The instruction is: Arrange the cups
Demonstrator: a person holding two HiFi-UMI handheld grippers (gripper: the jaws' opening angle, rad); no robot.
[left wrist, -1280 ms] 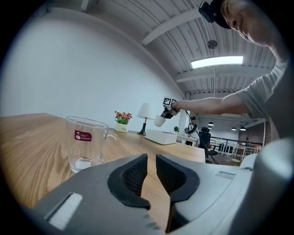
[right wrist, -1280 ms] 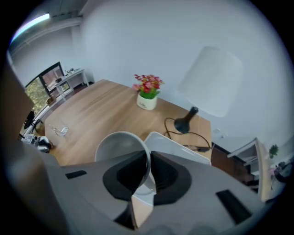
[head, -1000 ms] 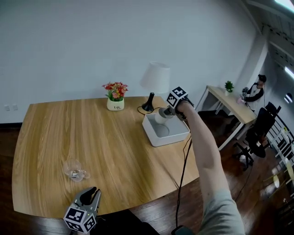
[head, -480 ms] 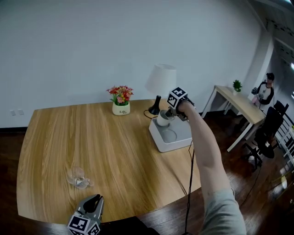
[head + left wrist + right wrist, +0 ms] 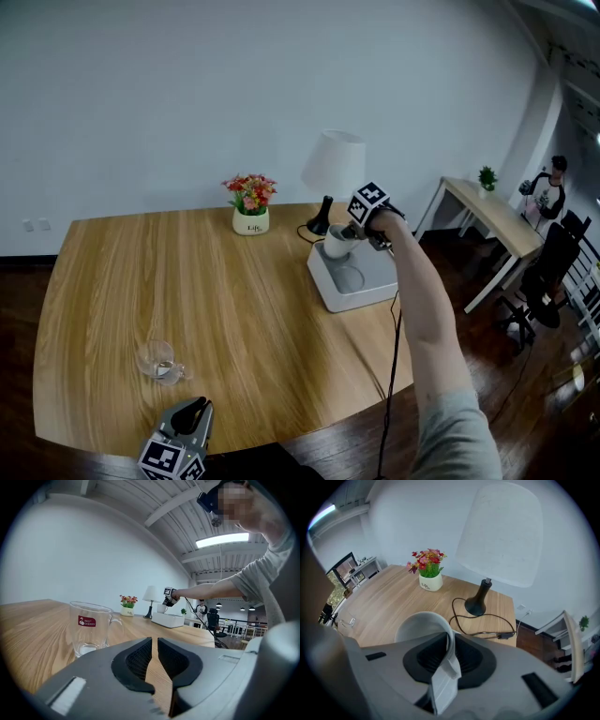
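While I watch from the head view, the right gripper (image 5: 347, 235) is stretched out to the far right part of the table (image 5: 234, 300) and points steeply down. It has the white cup (image 5: 336, 242) at the far left corner of the white tray (image 5: 373, 286), just beside the foot of the lamp (image 5: 333, 164). I cannot tell whether the bottom of the cup stands on the tray.

In the right gripper view, the thin wall of the white cup (image 5: 419, 625) passes between the two jaws of the right gripper (image 5: 450, 651), and the handle hangs down toward the camera. The jaws are opening at this moment. As far as I can see, the pads lie against the wall on both sides, so the cup is pinched by its rim.

The left gripper (image 5: 192, 412) is low at the near edge of the table and points almost level across the wood. In its own view the jaws of the left gripper (image 5: 154, 644) are nearly pressed together. Only a narrow slit is between them, and nothing is in it.

The glass mug (image 5: 157, 361) stands upright on the near left part of the table, near the left gripper but apart from it. Its handle (image 5: 115, 623) is on the right side in the left gripper view.

A flower pot (image 5: 250, 220) stands at the far edge, left of the lamp.
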